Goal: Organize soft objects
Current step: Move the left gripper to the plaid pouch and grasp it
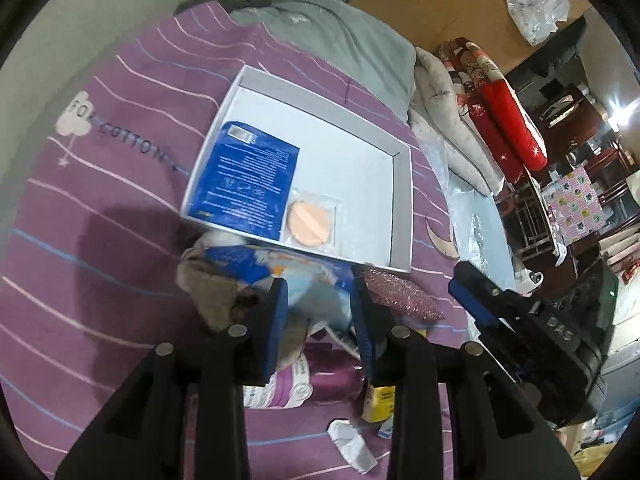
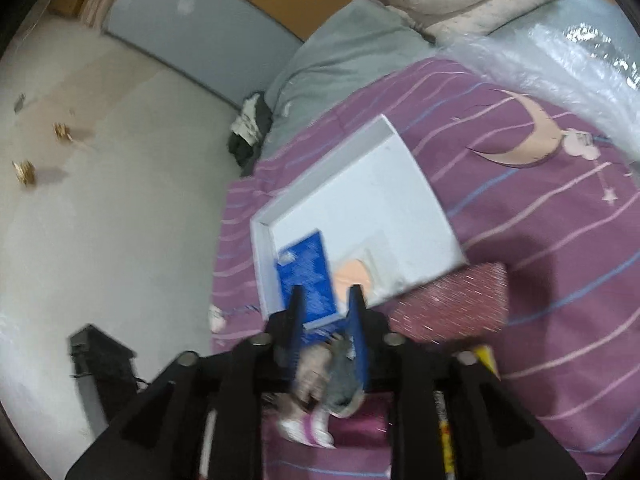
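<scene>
A shallow white box [image 1: 402, 208] lies on the purple striped bedsheet. It holds a blue packet [image 1: 248, 176] and an orange puff [image 1: 306, 220] in a clear wrapper. Just in front of the box my left gripper [image 1: 320, 300] is shut on a light blue and white packet [image 1: 308, 288], above a brown cloth [image 1: 212, 296]. My right gripper [image 2: 326, 300] hovers over the box's near corner [image 2: 264, 280]. Its fingers stand apart, and the pads press on nothing. A blurred grey and pink soft thing [image 2: 336, 376] sits low between the finger roots. In the left wrist view the right gripper [image 1: 468, 292] is to the right.
A pink glittery pad [image 1: 404, 296] [image 2: 452, 304] lies against the box's near side. A white and purple packet [image 1: 288, 392], a yellow packet [image 1: 380, 400] and a crumpled white wrapper [image 1: 352, 444] lie nearer me. A grey pillow [image 1: 344, 36], folded quilts [image 1: 452, 120] and clear plastic [image 2: 560, 64] border the bed; floor [image 2: 100, 200] lies beyond its edge.
</scene>
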{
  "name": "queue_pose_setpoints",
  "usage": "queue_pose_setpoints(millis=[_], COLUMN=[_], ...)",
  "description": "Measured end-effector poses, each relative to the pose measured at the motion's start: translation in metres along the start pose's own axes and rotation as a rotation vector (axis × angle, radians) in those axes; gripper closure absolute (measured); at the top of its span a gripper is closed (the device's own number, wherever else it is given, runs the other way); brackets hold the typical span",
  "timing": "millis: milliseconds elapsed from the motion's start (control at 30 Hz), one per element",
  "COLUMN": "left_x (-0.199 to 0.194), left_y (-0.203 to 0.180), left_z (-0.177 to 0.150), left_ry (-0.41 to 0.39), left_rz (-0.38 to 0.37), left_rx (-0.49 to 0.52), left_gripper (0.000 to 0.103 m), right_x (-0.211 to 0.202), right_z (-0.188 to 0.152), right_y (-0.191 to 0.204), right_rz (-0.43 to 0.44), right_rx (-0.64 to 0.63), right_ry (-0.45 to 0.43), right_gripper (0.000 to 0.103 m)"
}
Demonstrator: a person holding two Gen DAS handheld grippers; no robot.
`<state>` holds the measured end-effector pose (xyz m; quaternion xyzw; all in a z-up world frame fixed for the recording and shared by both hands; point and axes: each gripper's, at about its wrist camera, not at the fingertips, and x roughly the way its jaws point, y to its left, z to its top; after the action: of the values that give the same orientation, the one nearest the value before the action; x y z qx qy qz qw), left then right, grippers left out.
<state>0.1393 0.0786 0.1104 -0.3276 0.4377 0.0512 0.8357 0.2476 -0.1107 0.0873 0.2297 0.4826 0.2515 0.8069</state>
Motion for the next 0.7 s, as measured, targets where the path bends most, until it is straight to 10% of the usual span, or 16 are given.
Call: queue_pose_setpoints(millis=[200, 700], left_x=[-0.025, -0.011], left_y=[-0.010, -0.035], left_z=[-0.001, -0.025], left_ry=[-0.115, -0.053], left_rz=[0.018, 0.173], left_rx=[0.082, 0.356], left_gripper=[0.069, 0.069], right_x=[-0.006, -0.008], right_z=[0.001, 0.006], right_y=[-0.007, -0.043], right_rz=[-0.042, -0.093], right_rx=[-0.005, 0.093], right_ry=[0.019, 0.039], right_gripper=[0.076, 0.062])
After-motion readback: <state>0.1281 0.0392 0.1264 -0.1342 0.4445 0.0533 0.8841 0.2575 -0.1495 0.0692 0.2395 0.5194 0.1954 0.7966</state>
